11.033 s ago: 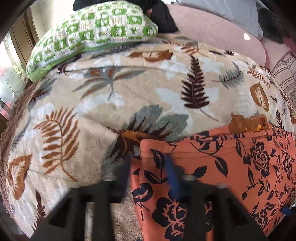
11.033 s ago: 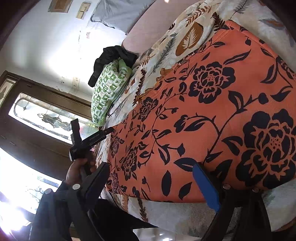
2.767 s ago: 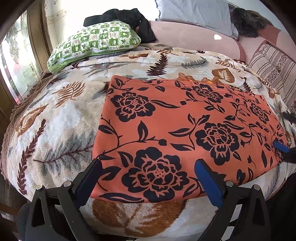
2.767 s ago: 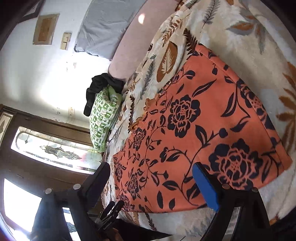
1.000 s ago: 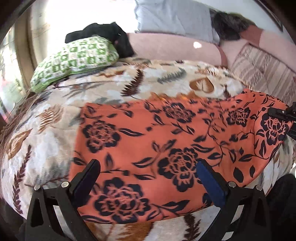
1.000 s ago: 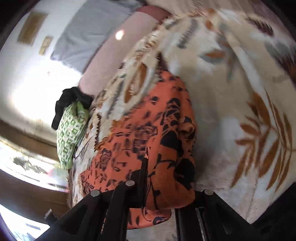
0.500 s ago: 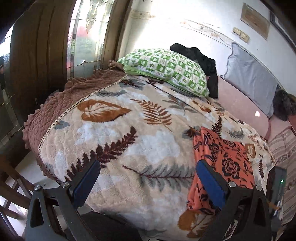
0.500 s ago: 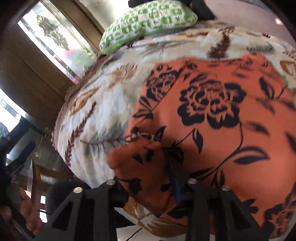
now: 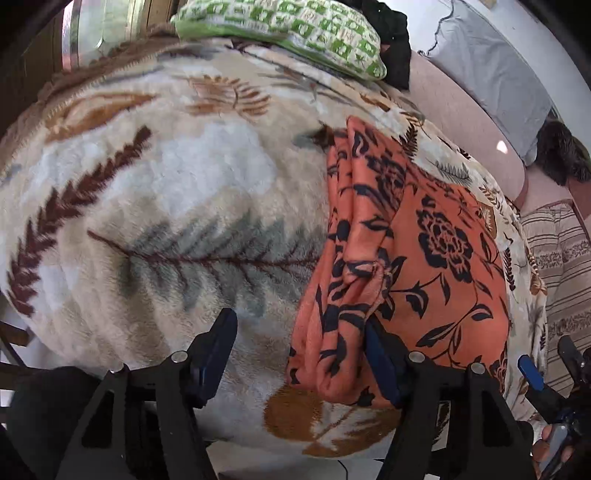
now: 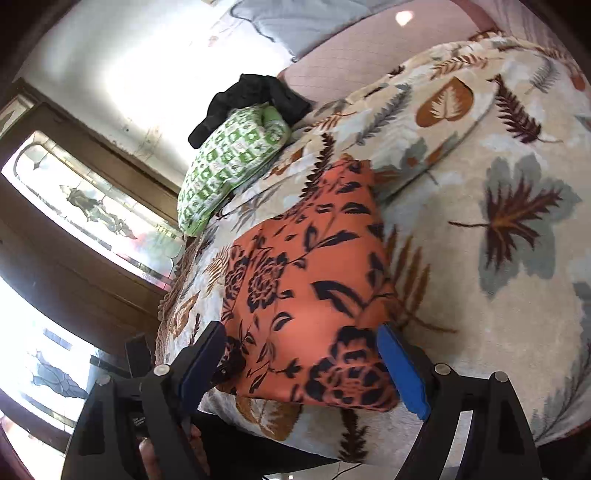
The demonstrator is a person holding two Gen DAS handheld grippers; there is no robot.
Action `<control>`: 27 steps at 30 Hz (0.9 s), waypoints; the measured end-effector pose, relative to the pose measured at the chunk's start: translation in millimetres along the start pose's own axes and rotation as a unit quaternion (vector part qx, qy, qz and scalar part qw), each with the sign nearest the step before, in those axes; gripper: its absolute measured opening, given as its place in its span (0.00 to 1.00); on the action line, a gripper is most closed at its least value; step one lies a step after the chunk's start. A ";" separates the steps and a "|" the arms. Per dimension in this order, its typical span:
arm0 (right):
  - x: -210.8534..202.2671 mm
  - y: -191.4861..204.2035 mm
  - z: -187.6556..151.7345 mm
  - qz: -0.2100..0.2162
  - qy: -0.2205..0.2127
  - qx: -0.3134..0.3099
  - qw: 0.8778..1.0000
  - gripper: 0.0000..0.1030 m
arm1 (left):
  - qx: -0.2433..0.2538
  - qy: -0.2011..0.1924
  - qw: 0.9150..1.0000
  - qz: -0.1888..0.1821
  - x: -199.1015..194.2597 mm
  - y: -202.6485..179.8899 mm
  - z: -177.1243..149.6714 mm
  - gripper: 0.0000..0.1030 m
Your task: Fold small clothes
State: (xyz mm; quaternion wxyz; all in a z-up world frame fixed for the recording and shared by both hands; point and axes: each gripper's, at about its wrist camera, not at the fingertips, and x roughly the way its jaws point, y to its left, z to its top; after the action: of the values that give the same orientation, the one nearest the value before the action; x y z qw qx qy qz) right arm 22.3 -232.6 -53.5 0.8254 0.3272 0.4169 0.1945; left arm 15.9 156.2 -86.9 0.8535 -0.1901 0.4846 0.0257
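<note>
An orange garment with black flowers (image 9: 424, 258) lies folded on a leaf-patterned blanket (image 9: 166, 192); its left edge is bunched in folds. My left gripper (image 9: 299, 354) is open at the garment's near left corner, with the bunched edge between its fingers. In the right wrist view the same garment (image 10: 310, 280) lies in a narrower folded shape. My right gripper (image 10: 303, 365) is open, its fingers on either side of the garment's near edge. The right gripper's blue tip (image 9: 530, 369) shows low right in the left wrist view.
A green checked pillow (image 9: 288, 33) and a black cloth (image 9: 395, 40) lie at the far end. A pink sofa back (image 9: 476, 110) with a grey cushion (image 9: 491, 62) runs behind. A striped cushion (image 9: 557, 266) lies right. A wooden door with glass (image 10: 92, 210) stands left.
The right gripper carried one side of the garment across onto the rest, then let go and opened. The left gripper stayed open and moved close to the garment's bunched near corner.
</note>
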 end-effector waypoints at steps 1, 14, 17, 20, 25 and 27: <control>-0.3 -7.5 2.2 0.003 0.002 0.005 1.000 0.84 | 0.024 -0.026 0.999 0.003 -13.6 -12.4 4.4 0.67; 144.8 -64.5 77.5 0.092 0.166 0.100 0.977 0.74 | 0.098 0.022 0.994 0.045 67.9 -67.7 45.4 0.82; 136.4 -36.4 76.8 0.045 0.155 0.024 0.987 0.36 | 0.094 0.019 0.995 0.039 67.2 -62.3 44.1 0.84; 129.7 -24.1 74.6 -0.024 0.118 -0.035 0.992 0.33 | 0.092 0.022 0.995 0.033 70.7 -61.8 44.7 0.86; 127.5 -45.0 73.7 0.008 0.105 0.037 0.994 0.66 | 0.095 0.020 0.995 0.023 66.0 -61.8 46.4 0.86; 119.8 -38.3 78.5 0.014 0.088 0.029 0.996 0.78 | 0.091 0.017 0.996 0.014 56.7 -60.1 48.6 0.85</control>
State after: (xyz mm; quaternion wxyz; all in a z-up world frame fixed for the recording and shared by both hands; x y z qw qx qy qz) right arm 157.3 -218.4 -113.1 0.7729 0.3383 0.4889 0.2217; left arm 99.4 109.5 -94.1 0.8584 -0.1055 0.5020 -0.0101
